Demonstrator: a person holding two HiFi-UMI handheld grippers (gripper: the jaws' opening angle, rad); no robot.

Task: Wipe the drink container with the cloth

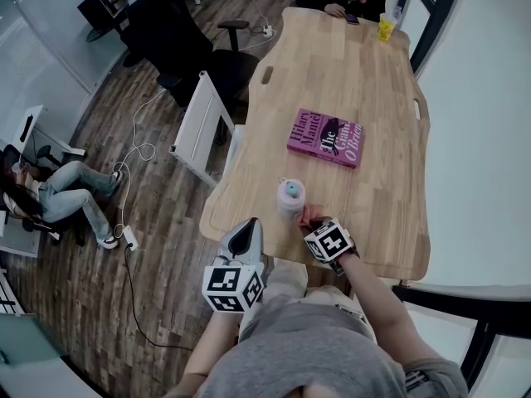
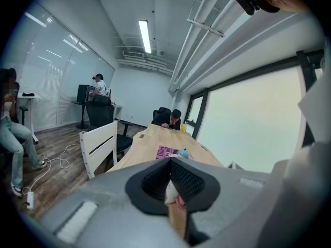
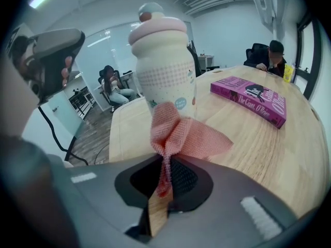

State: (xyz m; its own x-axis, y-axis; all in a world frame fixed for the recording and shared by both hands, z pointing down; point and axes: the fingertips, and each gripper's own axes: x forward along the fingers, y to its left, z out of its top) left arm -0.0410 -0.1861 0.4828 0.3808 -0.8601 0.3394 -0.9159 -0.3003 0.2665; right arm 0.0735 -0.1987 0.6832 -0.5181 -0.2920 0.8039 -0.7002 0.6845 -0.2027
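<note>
the drink container (image 1: 290, 196) stands upright near the near edge of the wooden counter (image 1: 382, 197), its long axis vertical. its pink cap and small bluish knob are on top. its cream body is opaque, so what is inside cannot be told. a yellow cup (image 1: 386, 27) stands at the far end of the counter, well apart; its contents cannot be made out either. a pink book (image 1: 326, 138) lies flat between the two, nearer the container.

the right claw (image 3: 165, 160) is closed on a pink mesh cloth (image 3: 181, 133). a thin twisted strand is pinched between the pads, and the rest fans out above the tips. the bunched cloth lies against the lower front of the container, though actual contact cannot be confirmed. in the head view this claw sits just to the container's near right.

the left claw (image 2: 170, 161) has its jaws together with nothing held between them. it hangs off the counter's near edge, left of the container and apart from it, pointing along the counter's length.
</note>
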